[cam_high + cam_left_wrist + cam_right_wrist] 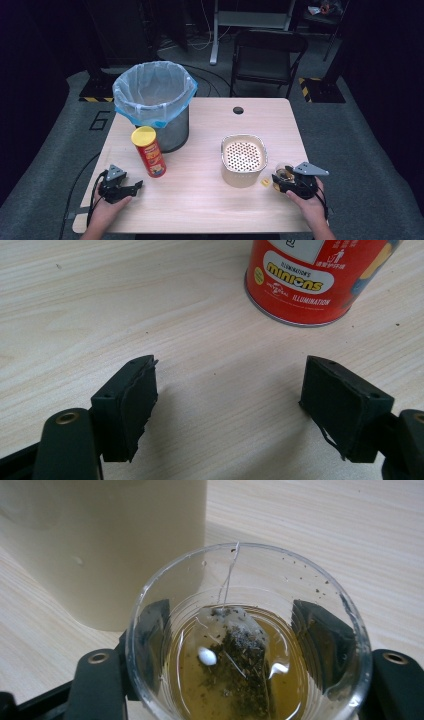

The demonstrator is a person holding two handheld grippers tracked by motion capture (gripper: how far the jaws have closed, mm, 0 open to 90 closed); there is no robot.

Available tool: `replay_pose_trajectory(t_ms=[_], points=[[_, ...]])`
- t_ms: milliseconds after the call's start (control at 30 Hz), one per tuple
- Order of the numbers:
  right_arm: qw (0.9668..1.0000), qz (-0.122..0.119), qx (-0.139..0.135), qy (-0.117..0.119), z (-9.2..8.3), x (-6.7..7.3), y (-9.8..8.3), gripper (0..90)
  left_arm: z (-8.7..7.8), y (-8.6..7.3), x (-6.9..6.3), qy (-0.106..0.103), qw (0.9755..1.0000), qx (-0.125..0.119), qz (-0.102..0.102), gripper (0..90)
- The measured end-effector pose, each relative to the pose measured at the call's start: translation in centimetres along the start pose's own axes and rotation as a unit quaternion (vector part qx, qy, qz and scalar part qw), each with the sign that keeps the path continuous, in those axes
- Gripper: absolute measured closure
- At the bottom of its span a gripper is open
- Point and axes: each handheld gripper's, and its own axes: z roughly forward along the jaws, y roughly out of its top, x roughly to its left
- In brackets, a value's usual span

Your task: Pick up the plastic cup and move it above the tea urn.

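Right gripper (281, 181) clamps a glass cup (248, 635) just right of the cream strainer basket (243, 160). Its own view reveals tea and a teabag (235, 655) inside. Left gripper (227, 405) gapes wide, empty, near the red can (315, 277).

Dark room – grey carpet (350, 150), black folding chair (267, 55) behind the wooden table (200, 200).

Black gripper (131, 188), grey triangular plate
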Motion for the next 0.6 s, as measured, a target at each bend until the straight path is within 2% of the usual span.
replay_pose_trajectory(t_ms=[133, 300, 333, 500, 600], points=[[0.9998, 0.017, -0.009, 0.005, -0.09, -0.39, -0.38, 29.6, 0.01, 0.00, -0.01, 0.000, 1.0000, 0.000, -0.001, 22.3], [0.9996, 0.025, -0.010, 0.005, -0.13, -0.29, -0.53, 24.1, 0.01, 0.00, -0.01, 0.000, 1.0000, 0.000, 0.000, 22.3], [0.9996, 0.024, -0.010, 0.004, -0.09, -0.27, -0.51, 18.0, 0.00, 0.00, -0.01, 0.000, 1.0000, 0.000, 0.000, 22.3], [0.9995, 0.028, -0.014, 0.000, -0.27, -0.13, -0.24, 5.9, 0.01, 0.00, -0.01, 0.000, 1.0000, 0.000, 0.000, 22.3], [0.9997, 0.023, -0.008, -0.004, -0.29, 0.00, -0.17, 4.2, 0.01, 0.00, -0.02, 0.000, 1.0000, -0.001, -0.001, 22.3]])
